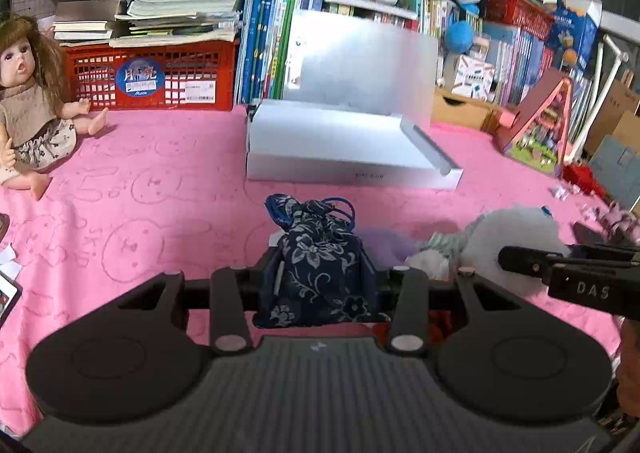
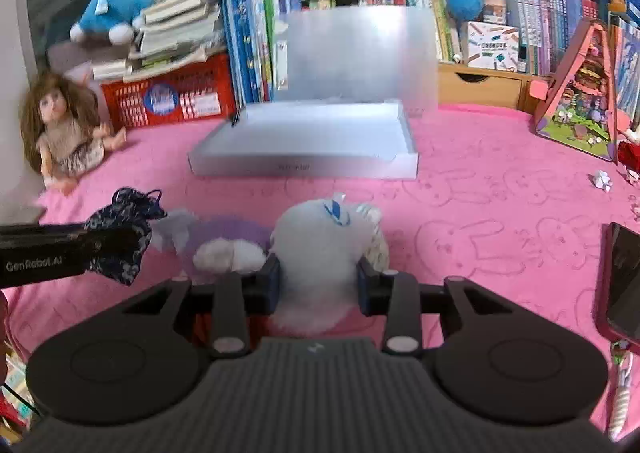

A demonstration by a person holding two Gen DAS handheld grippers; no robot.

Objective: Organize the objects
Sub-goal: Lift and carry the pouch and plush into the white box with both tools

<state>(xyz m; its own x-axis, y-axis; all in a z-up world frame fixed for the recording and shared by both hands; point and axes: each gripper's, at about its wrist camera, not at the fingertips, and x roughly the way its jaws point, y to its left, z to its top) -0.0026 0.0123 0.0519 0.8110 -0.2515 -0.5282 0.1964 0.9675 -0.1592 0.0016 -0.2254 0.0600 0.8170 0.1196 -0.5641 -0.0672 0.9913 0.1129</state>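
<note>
While both grippers grip soft things above the near part of the bed, the scene sorts by size as follows.

Pink blanket (image 2: 500,173): covers the whole surface, printed with rabbit outlines, running from the near edge to the far wall of books.

Books and plush toys (image 1: 272,33): stand and lie along the far side; a red crate (image 1: 152,77) sits at far left beneath a stack of books.

White box (image 2: 304,157): lies open in the middle distance, its lid propped upright behind it against the books; its tray looks bare.

Doll (image 1: 28,101): sits at far left on the blanket, well apart from the box.

Toy house (image 2: 580,109): triangular, stands at far right.

Phone (image 2: 620,281): dark, lies on the blanket at the near right edge of the right wrist view.

Right gripper (image 2: 318,289): its jaws are pressed in on a white plush toy (image 2: 320,241), squeezing the toy's lower part; the toy's head with a blue mark rises beyond the pads.

Left gripper (image 1: 320,285): its jaws are clamped on a dark blue floral pouch (image 1: 320,265), whose drawstring top points toward the box.

Relation: the pouch is held just left of the plush toy, both nearer than the box.
</note>
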